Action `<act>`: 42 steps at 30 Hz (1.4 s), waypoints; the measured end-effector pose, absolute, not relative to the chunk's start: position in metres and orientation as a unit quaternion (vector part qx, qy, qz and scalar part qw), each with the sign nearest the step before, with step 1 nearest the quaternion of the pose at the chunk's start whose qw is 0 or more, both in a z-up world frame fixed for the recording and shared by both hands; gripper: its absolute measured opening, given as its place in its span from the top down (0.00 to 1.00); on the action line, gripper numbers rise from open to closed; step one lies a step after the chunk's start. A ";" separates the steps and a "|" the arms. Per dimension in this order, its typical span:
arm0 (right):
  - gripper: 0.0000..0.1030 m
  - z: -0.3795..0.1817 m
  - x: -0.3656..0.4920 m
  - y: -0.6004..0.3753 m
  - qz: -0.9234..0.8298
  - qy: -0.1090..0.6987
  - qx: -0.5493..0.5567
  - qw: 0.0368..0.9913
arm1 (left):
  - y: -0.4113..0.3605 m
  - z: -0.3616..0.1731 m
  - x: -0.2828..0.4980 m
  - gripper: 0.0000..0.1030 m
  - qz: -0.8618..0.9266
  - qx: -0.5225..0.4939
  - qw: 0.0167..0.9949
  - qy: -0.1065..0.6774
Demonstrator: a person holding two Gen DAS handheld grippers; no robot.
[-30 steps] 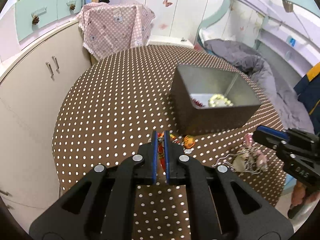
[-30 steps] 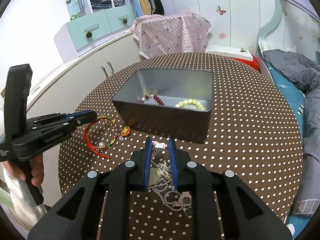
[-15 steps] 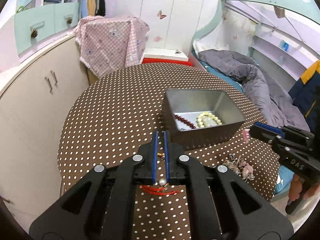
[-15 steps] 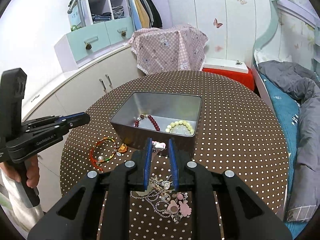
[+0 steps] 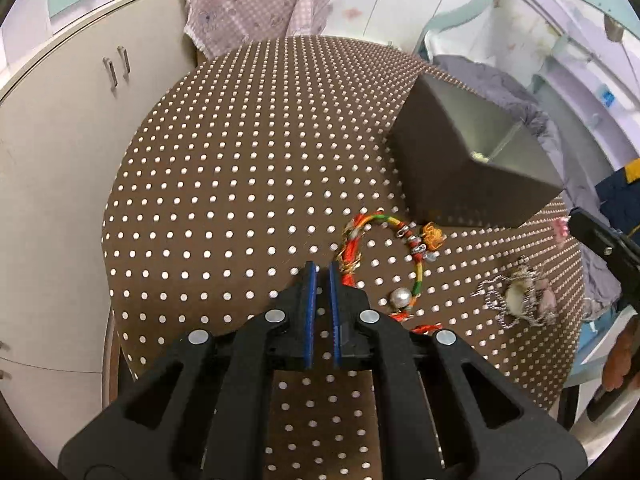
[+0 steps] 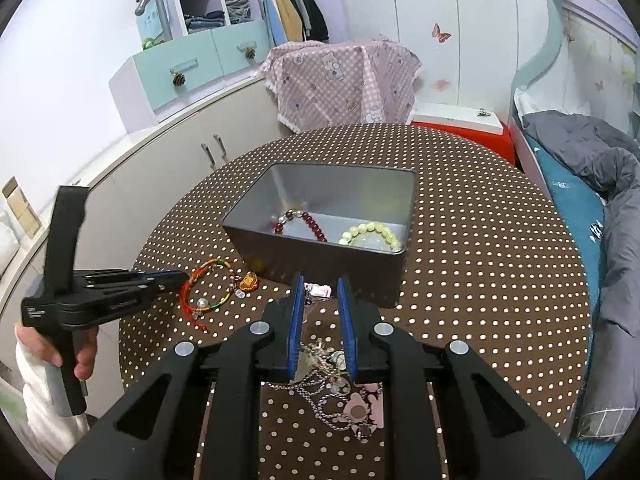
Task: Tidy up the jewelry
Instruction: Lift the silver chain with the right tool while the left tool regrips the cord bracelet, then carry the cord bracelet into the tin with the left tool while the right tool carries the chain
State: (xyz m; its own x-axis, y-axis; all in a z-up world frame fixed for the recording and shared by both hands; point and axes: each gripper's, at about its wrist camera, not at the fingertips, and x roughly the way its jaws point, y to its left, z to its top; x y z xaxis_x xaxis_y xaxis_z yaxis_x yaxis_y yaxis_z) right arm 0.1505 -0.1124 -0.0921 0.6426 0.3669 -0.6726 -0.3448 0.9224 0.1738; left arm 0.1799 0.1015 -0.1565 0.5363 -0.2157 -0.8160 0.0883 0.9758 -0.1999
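Observation:
A red, green and yellow cord bracelet (image 5: 384, 216) (image 6: 203, 303) with a pearl lies on the dotted table (image 5: 240, 160). My left gripper (image 5: 322, 268) (image 6: 182, 278) is shut and holds nothing, its tips low at the bracelet's left edge. The grey tin (image 5: 440, 168) (image 6: 320, 260) holds a dark red bead bracelet (image 6: 312, 222) and a pale green one (image 6: 372, 234). A silver chain pile (image 5: 516, 300) (image 6: 344, 400) lies on the table under my right gripper (image 6: 320, 280) (image 5: 574, 216). Its jaws stand a little apart with nothing gripped.
An orange pendant (image 6: 250, 281) and a small pink piece (image 6: 318, 290) lie against the tin's front wall. A beige cabinet (image 5: 60, 140) runs along the left. A pink checked cloth (image 6: 344, 80) hangs behind the table, and a bed (image 6: 600, 184) stands at the right.
The cord bracelet was at my left gripper's tips a second ago and now lies on the table. That gripper rose, then came down beside it. The right gripper has barely moved.

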 end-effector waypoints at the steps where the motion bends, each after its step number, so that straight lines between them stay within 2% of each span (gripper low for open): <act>1: 0.85 -0.093 0.152 -0.111 0.198 0.377 0.014 0.905 | 0.101 -0.155 0.179 0.88 -0.089 -0.067 0.876 0.470; 2: 0.85 -0.094 0.153 -0.110 0.199 0.379 0.013 0.904 | 0.101 -0.153 0.178 0.64 -0.094 -0.070 0.877 0.467; 3: 0.85 -0.095 0.154 -0.109 0.199 0.381 0.012 0.903 | 0.103 -0.149 0.176 0.21 -0.096 -0.079 0.882 0.455; 4: 0.85 -0.095 0.155 -0.107 0.199 0.383 0.012 0.902 | 0.106 -0.144 0.173 0.14 -0.094 -0.088 0.890 0.437; 6: 0.85 -0.097 0.155 -0.106 0.200 0.386 0.010 0.901 | 0.108 -0.133 0.167 0.14 -0.095 -0.089 0.904 0.408; 10: 0.85 -0.099 0.156 -0.105 0.201 0.389 0.010 0.899 | 0.099 -0.131 0.172 0.14 -0.090 -0.049 0.905 0.414; 15: 0.85 -0.102 0.157 -0.104 0.199 0.395 0.008 0.897 | 0.084 -0.135 0.176 0.14 -0.128 -0.050 0.892 0.431; 16: 0.85 -0.104 0.157 -0.105 0.198 0.397 0.007 0.896 | 0.079 -0.137 0.176 0.15 -0.130 -0.044 0.889 0.436; 17: 0.85 -0.105 0.158 -0.105 0.197 0.399 0.007 0.895 | 0.076 -0.140 0.178 0.24 -0.131 -0.037 0.888 0.440; 18: 0.85 -0.106 0.158 -0.105 0.196 0.401 0.006 0.895 | 0.071 -0.144 0.177 0.38 -0.132 -0.025 0.883 0.449; 20: 0.85 -0.107 0.157 -0.106 0.195 0.403 0.006 0.894 | 0.065 -0.151 0.179 0.53 -0.130 -0.013 0.876 0.463; 22: 0.85 -0.108 0.156 -0.107 0.195 0.405 0.007 0.893 | 0.055 -0.155 0.178 0.56 -0.114 0.020 0.881 0.458; 23: 0.85 -0.108 0.156 -0.107 0.195 0.405 0.008 0.893 | 0.051 -0.156 0.178 0.62 -0.108 0.039 0.883 0.456; 24: 0.85 -0.108 0.157 -0.106 0.195 0.406 0.008 0.893 | 0.047 -0.157 0.177 0.74 -0.104 0.055 0.886 0.450; 25: 0.85 -0.108 0.157 -0.106 0.195 0.406 0.008 0.893 | 0.047 -0.156 0.177 0.80 -0.107 0.054 0.885 0.449; 26: 0.85 -0.108 0.157 -0.106 0.195 0.407 0.007 0.892 | 0.047 -0.155 0.178 0.92 -0.112 0.050 0.885 0.450; 42: 0.85 -0.099 0.149 -0.117 0.186 0.391 0.009 0.901 | 0.062 -0.117 0.180 0.94 -0.164 -0.023 0.897 0.409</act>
State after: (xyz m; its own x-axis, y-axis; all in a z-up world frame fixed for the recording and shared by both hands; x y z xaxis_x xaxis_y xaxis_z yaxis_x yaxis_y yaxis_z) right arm 0.1487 -0.1168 -0.0993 0.6253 0.3424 -0.7013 -0.3282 0.9307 0.1617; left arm 0.1801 0.0617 -0.1172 0.6120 -0.3125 -0.7265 0.2756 0.9453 -0.1745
